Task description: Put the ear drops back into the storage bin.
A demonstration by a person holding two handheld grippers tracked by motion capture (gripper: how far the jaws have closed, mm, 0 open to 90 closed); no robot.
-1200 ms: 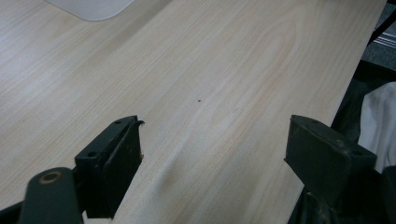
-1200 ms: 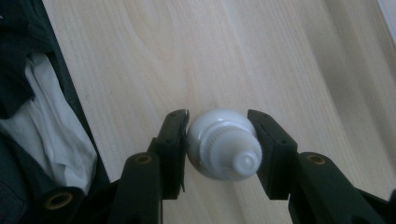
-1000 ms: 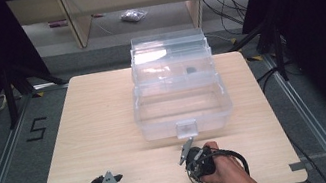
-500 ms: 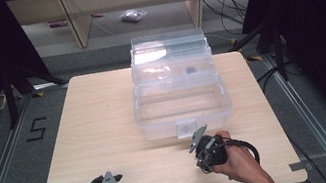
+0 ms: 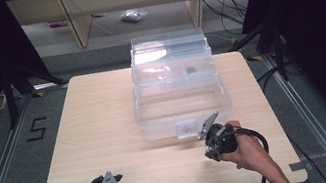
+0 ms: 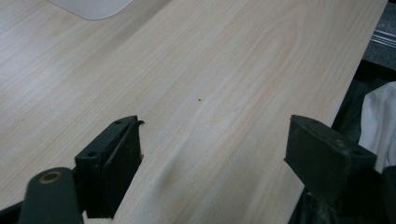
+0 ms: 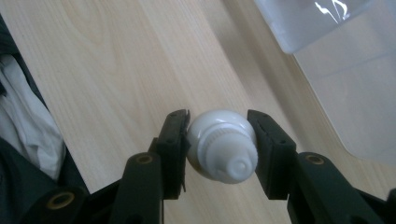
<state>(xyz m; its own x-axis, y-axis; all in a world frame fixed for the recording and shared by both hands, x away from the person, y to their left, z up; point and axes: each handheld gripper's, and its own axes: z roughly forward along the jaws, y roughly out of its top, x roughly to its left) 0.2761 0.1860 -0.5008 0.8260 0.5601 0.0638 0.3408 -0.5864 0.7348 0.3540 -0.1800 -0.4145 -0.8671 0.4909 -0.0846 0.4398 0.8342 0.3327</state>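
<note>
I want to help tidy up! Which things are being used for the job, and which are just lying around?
For the job:
- small white plastic bottle with ribbed cap, squeezed in the right gripper
- clear plastic storage box, lid open

Lying about:
- crumpled clear plastic bag on the floor
- left gripper, fingers open, holding nothing

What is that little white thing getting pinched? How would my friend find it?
Start at the light wooden table and find the big clear plastic box standing on it. Just in front of the box, at its right corner, the right gripper squeezes a small white plastic bottle between its black fingers. It is the only white, round thing there, with a ribbed cap and a little nozzle.
</note>
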